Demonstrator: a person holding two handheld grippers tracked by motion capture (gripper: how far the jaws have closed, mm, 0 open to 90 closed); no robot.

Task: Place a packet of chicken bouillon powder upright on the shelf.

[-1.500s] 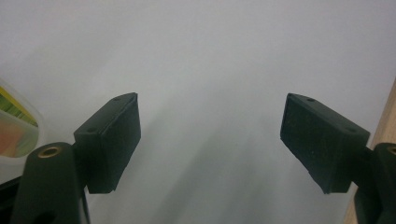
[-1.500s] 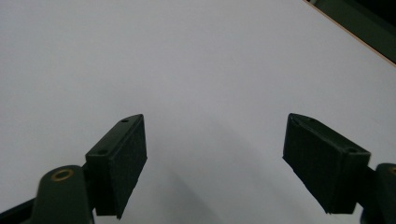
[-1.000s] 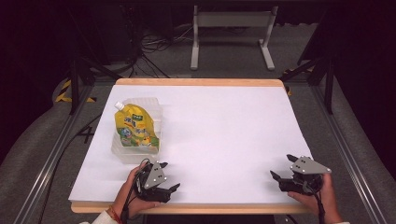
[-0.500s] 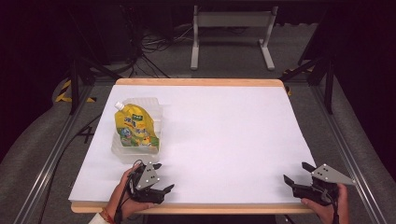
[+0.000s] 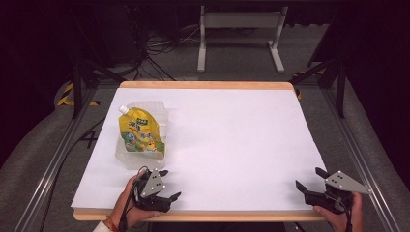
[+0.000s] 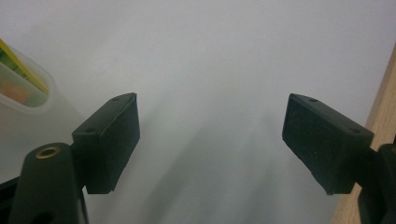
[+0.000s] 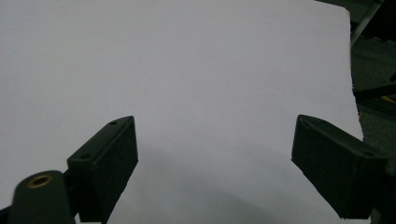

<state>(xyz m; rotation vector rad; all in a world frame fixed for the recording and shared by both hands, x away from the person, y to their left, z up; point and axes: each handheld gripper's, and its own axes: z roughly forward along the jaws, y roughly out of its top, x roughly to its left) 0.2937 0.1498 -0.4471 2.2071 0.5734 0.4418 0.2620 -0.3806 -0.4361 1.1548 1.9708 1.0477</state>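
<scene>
The right gripper (image 5: 309, 181) has drawn back toward the table's near right corner. Both it and the left gripper (image 5: 168, 185) are spread, empty. The yellow pouch (image 5: 140, 131) lies in its clear tub (image 5: 126, 157).

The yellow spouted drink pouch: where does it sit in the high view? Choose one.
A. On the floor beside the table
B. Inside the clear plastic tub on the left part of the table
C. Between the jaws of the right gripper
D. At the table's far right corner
B: the yellow spouted drink pouch lies inside the clear plastic tub on the left part of the white-covered table, ahead of the open left gripper.
</scene>
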